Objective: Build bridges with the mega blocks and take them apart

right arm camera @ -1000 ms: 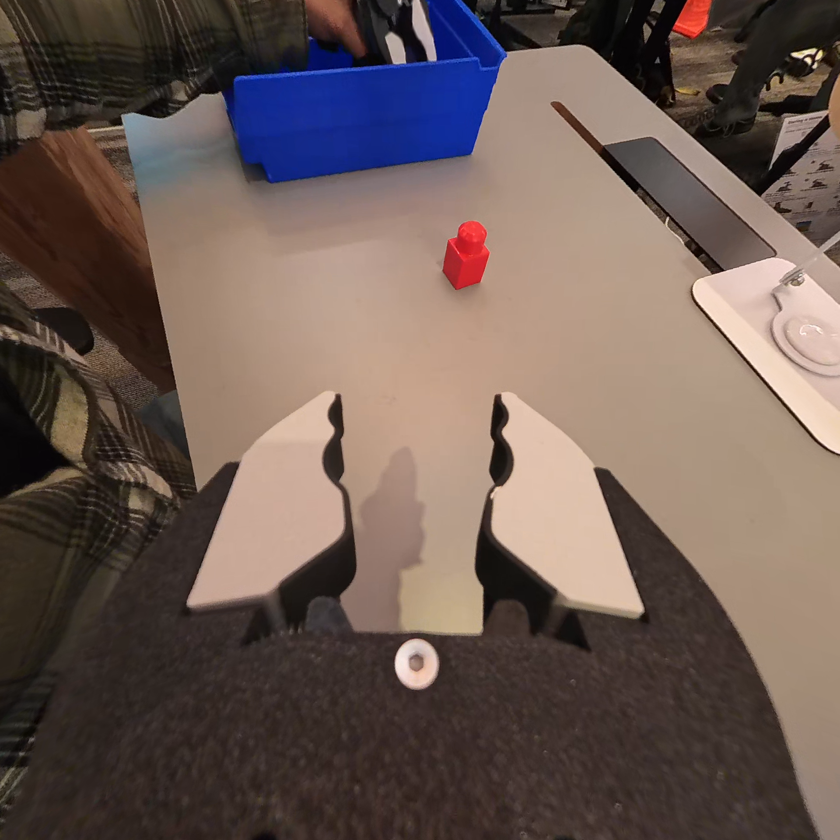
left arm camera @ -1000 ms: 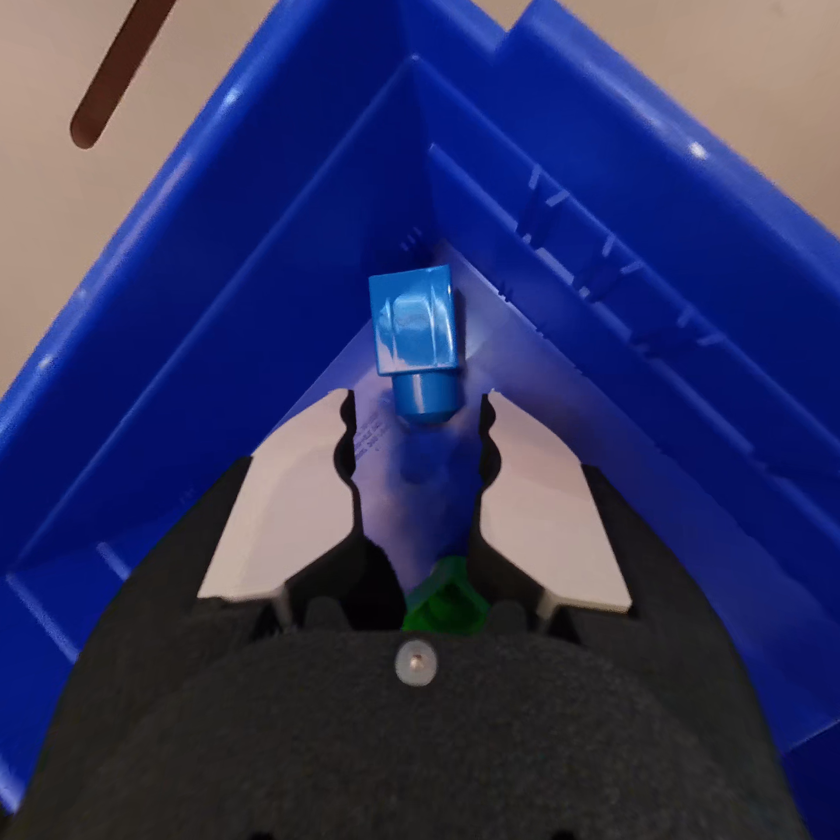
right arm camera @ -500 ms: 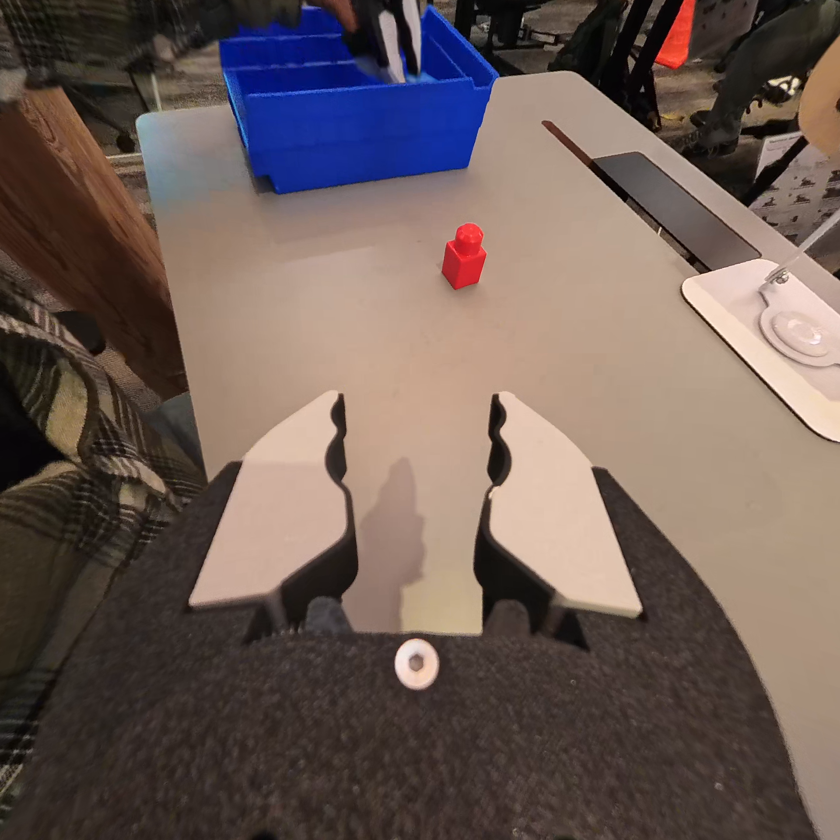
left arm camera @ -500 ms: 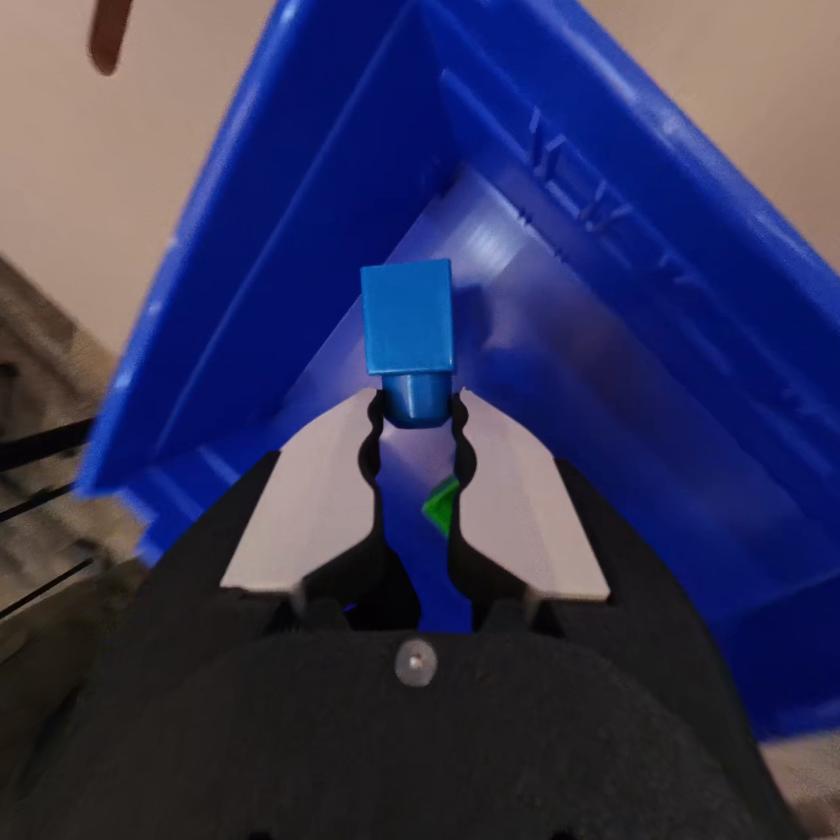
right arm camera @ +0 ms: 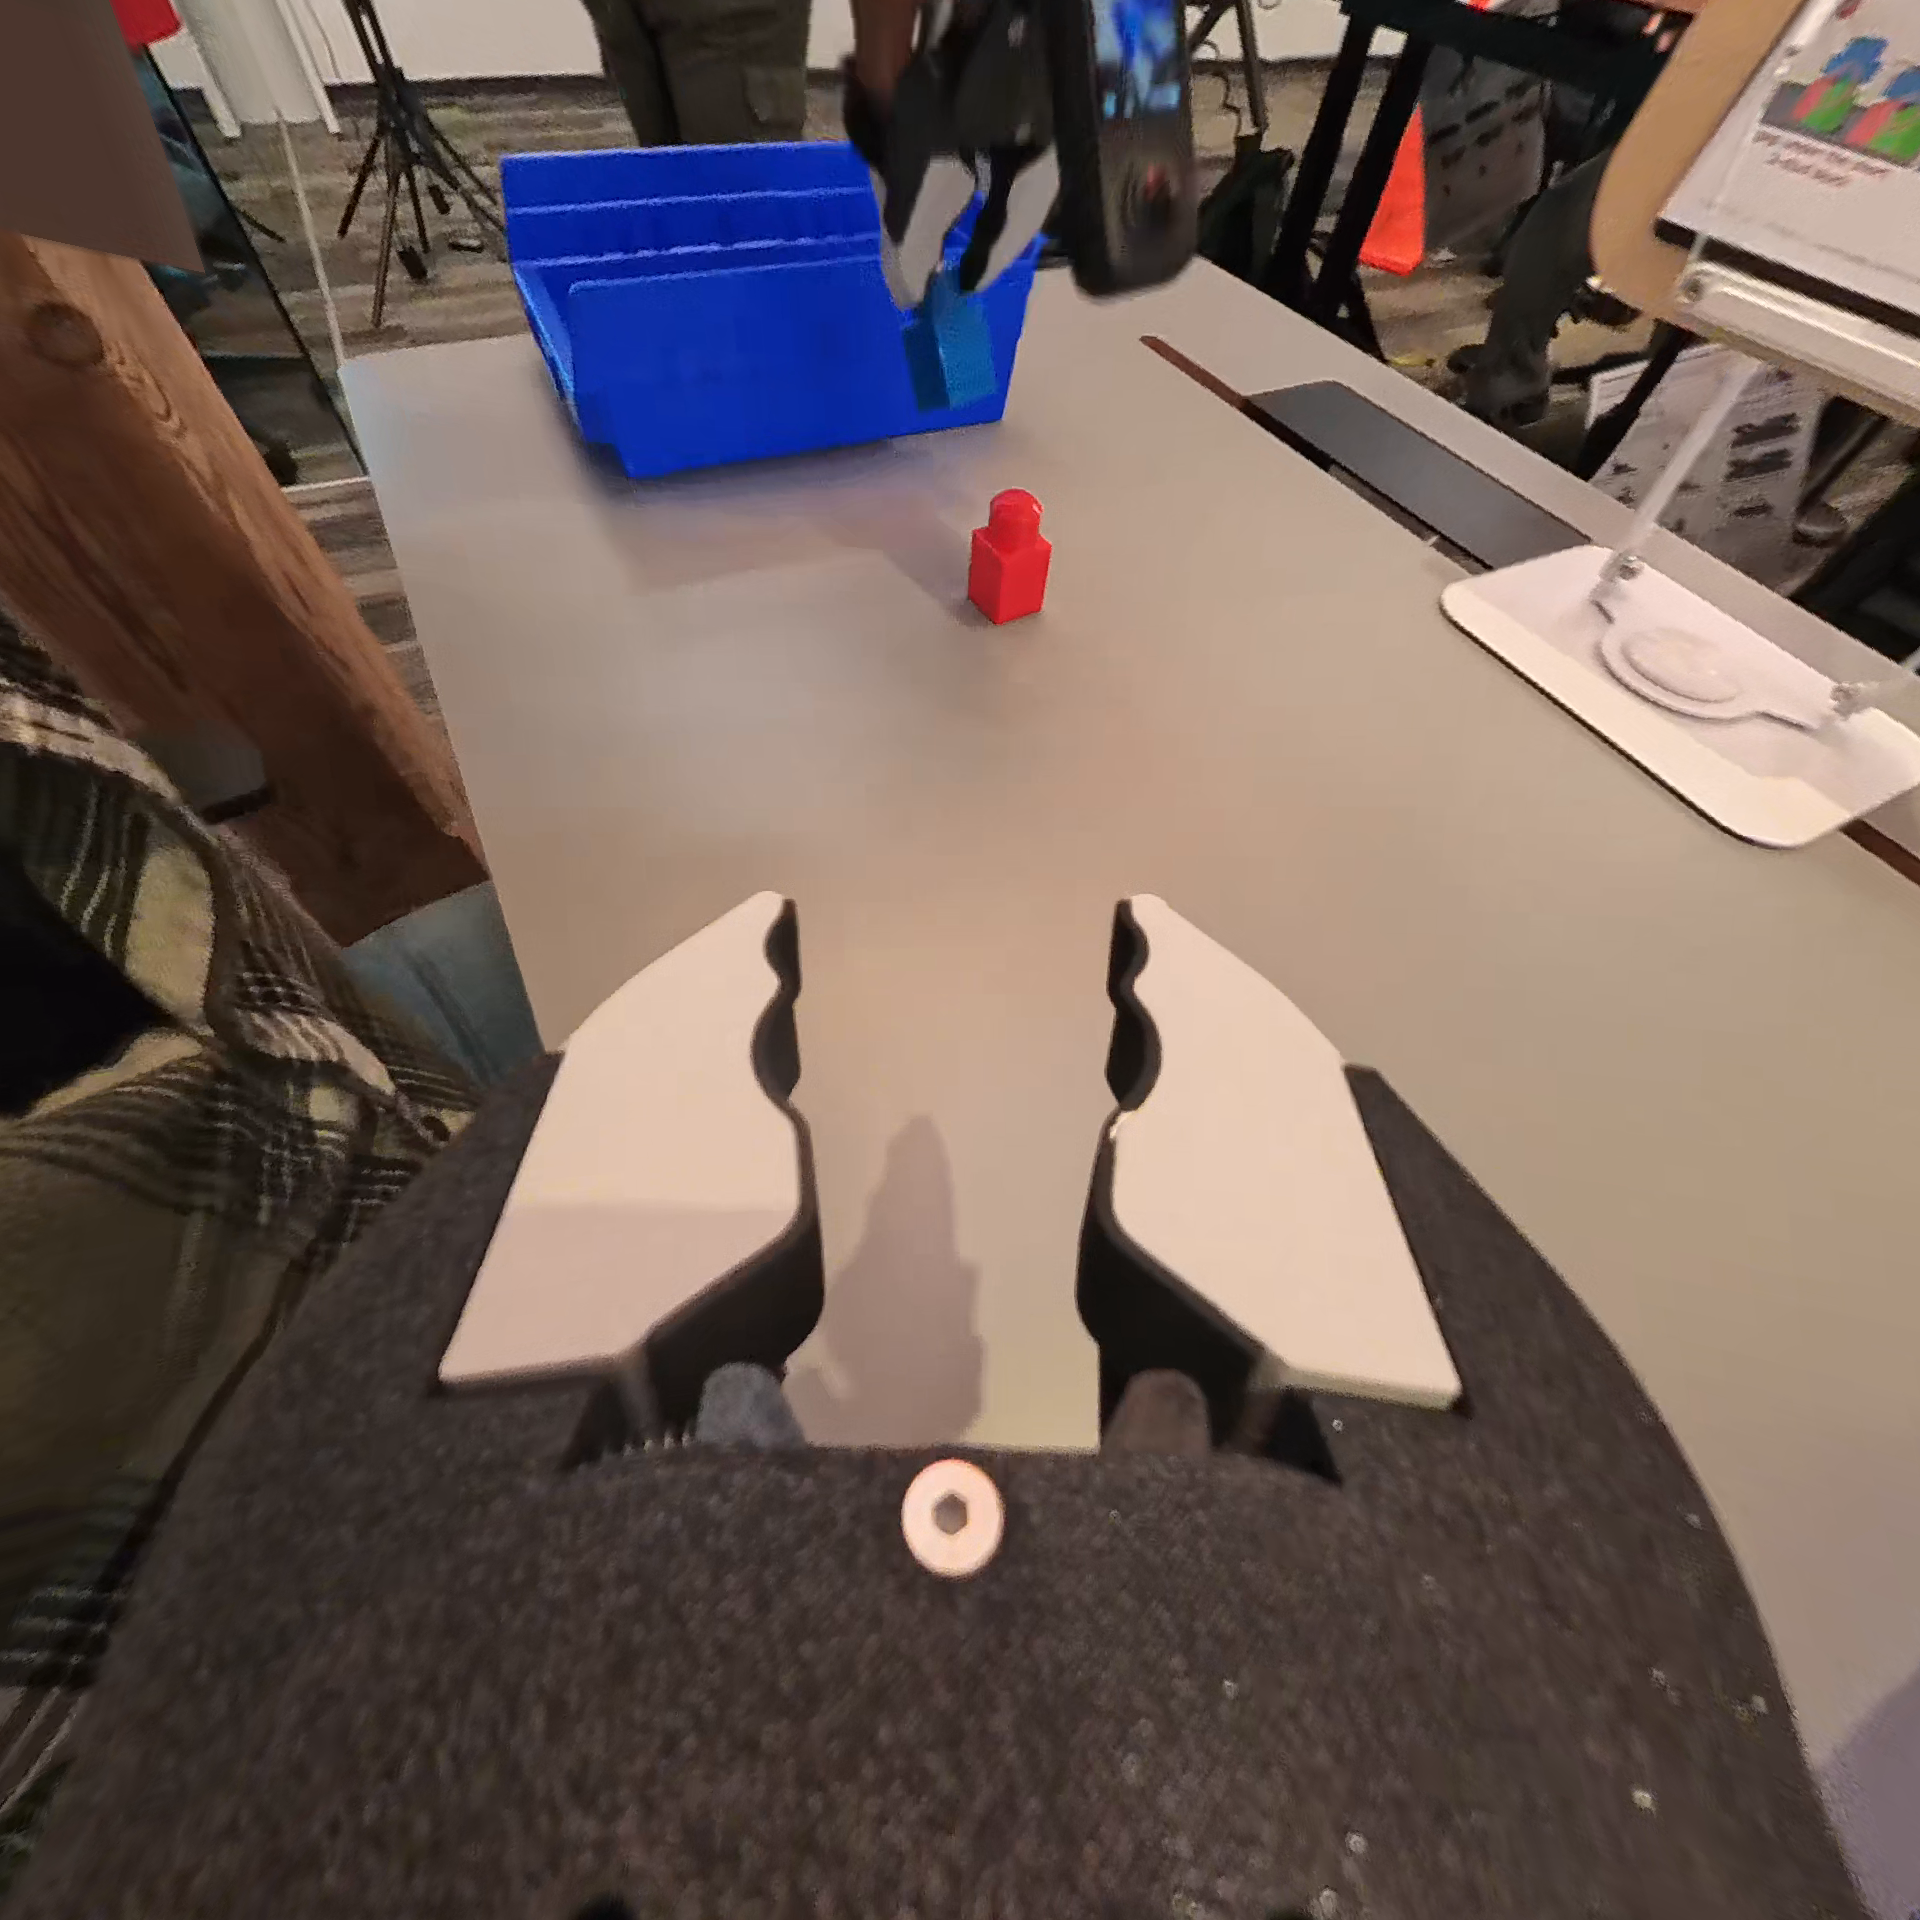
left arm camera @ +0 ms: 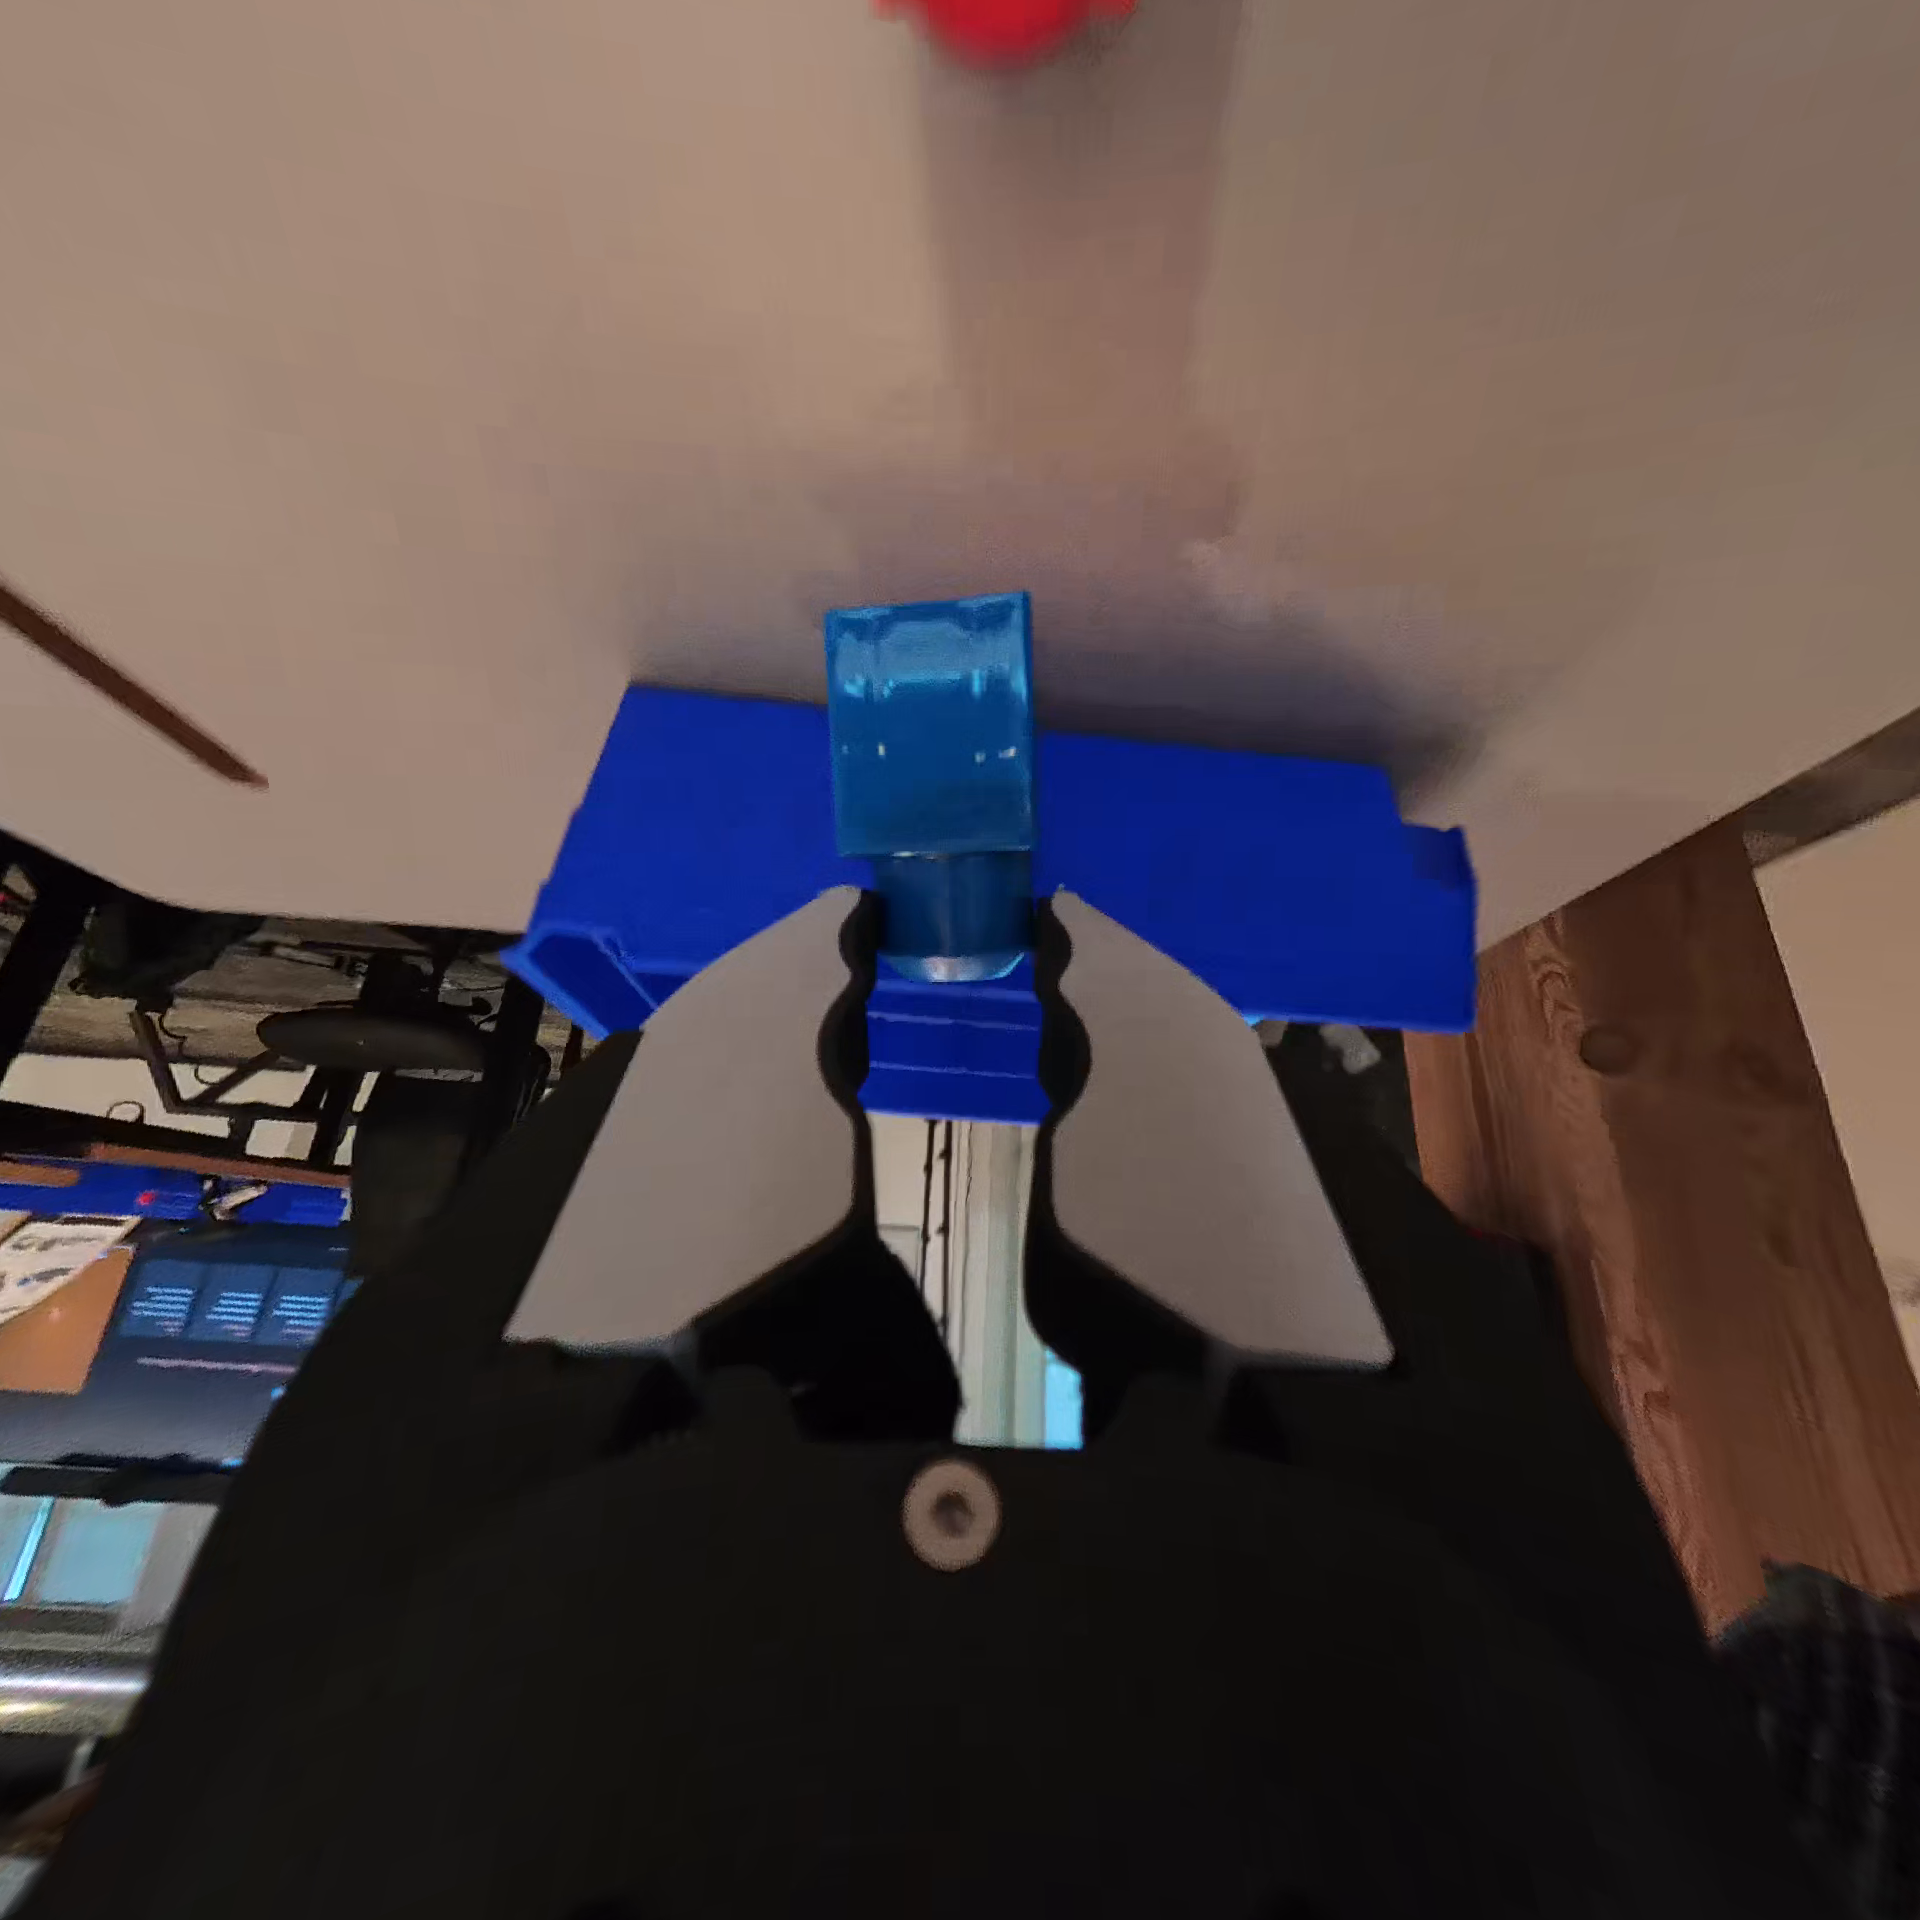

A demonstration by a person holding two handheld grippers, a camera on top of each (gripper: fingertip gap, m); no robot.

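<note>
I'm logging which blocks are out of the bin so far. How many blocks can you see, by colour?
Blue block, held in the left gripper by its stud: 1
Red block, upright on the table: 1
Total: 2

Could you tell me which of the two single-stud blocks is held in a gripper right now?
The blue block: the left gripper is shut on its stud, holding it above the blue bin. The red block stands upright and free on the table.
</note>
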